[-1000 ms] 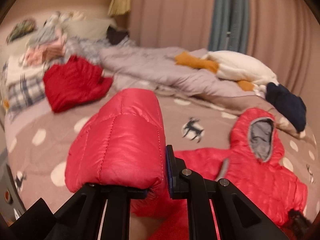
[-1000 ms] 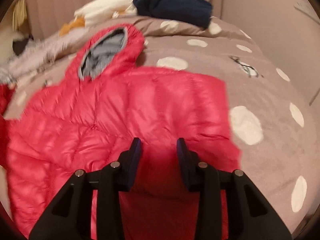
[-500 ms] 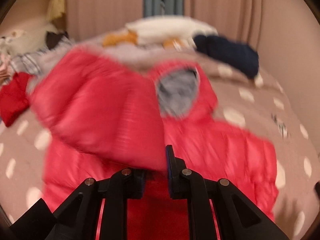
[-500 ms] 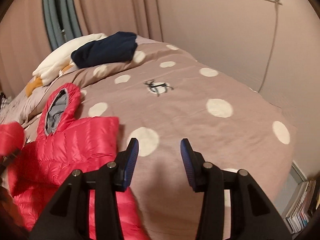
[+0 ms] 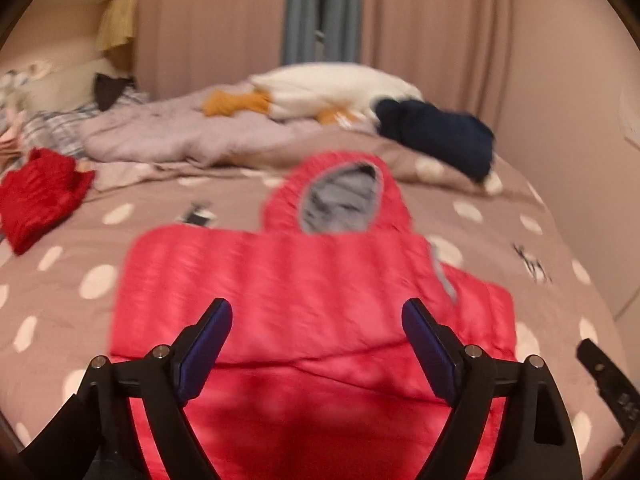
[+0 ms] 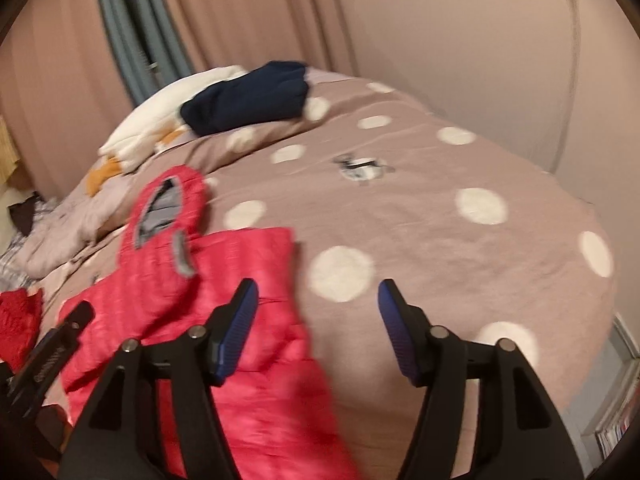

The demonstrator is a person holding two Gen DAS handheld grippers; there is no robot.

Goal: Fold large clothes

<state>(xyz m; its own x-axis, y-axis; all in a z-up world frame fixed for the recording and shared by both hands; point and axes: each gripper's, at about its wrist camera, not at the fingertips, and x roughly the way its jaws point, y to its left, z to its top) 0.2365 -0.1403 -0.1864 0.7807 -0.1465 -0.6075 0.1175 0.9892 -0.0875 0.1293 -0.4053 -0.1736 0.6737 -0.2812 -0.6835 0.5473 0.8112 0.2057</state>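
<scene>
The red puffer jacket [image 5: 304, 300] lies flat on the polka-dot bedspread [image 5: 100, 256], hood [image 5: 340, 200] pointing toward the far pillows, and the left gripper [image 5: 316, 316] hangs over its middle with jaws spread wide; they have just been opening, and nothing sits between the pads now. The right gripper [image 6: 318, 300] hovers past the jacket's right edge, over bare bedspread, its jaws also apart and just opened further, gripping nothing.

Outward from the tools, one sleeve appears already laid across the chest as a broad quilted band below the hood, and the side nearest the right gripper looks tucked inward, giving the garment a narrow, roughly rectangular outline. Blur hides how neatly the edges line up.

Judged from this, the side folds are done or nearly so. What seems left is folding the hood and then doubling the body lengthwise into a compact bundle, then setting it aside.

Farther off, a red knitted garment [image 5: 40, 196] lies unfolded at the left, while a navy garment [image 5: 440, 140] rests on the pillow area beside a white plush toy [image 5: 332, 88].
</scene>
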